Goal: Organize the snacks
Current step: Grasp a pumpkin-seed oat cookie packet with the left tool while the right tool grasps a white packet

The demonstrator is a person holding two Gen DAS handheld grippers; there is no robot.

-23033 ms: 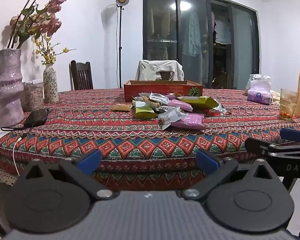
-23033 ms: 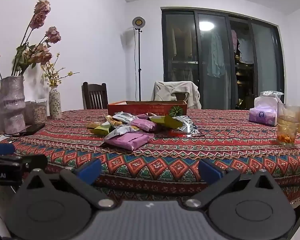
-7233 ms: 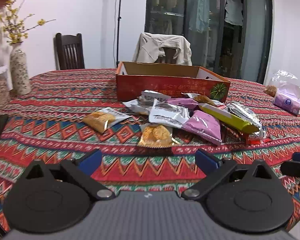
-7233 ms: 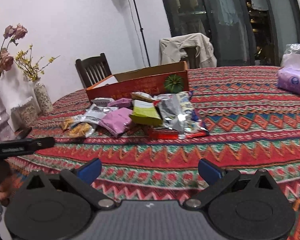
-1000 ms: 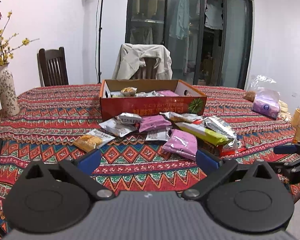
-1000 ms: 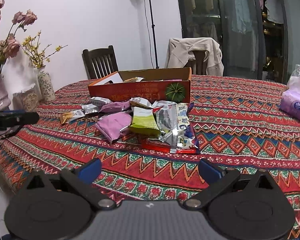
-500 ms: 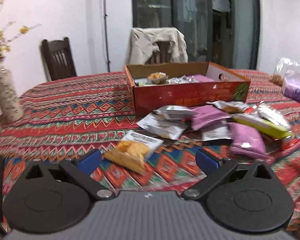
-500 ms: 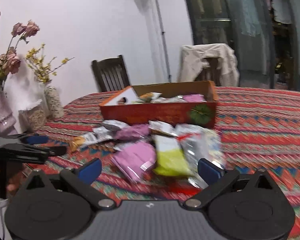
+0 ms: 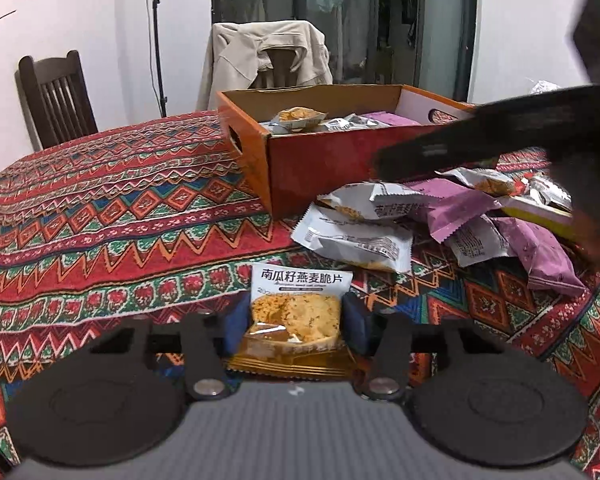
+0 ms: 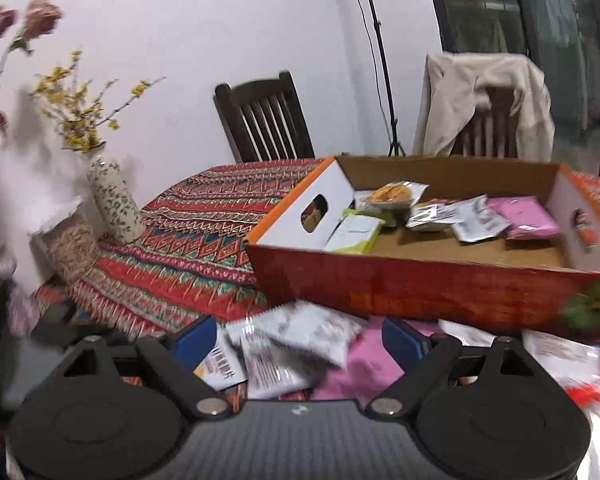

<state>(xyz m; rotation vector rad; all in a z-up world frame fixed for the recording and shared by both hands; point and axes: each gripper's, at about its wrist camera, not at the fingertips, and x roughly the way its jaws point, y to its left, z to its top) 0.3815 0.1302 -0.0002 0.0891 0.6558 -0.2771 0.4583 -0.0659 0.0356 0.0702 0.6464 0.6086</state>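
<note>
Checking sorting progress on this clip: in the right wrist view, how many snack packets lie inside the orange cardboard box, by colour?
Clear-fronted packet showing orange crisps: 1
Pale green packet: 1
Silver-and-white foil packets: 2
Pink packet: 1
Total: 5 visible

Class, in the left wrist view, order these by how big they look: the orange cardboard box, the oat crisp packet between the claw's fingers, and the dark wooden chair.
1. Orange cardboard box, largest.
2 and 3. Dark wooden chair and oat crisp packet look alike; the packet is nearest the camera, so unranked.
</note>
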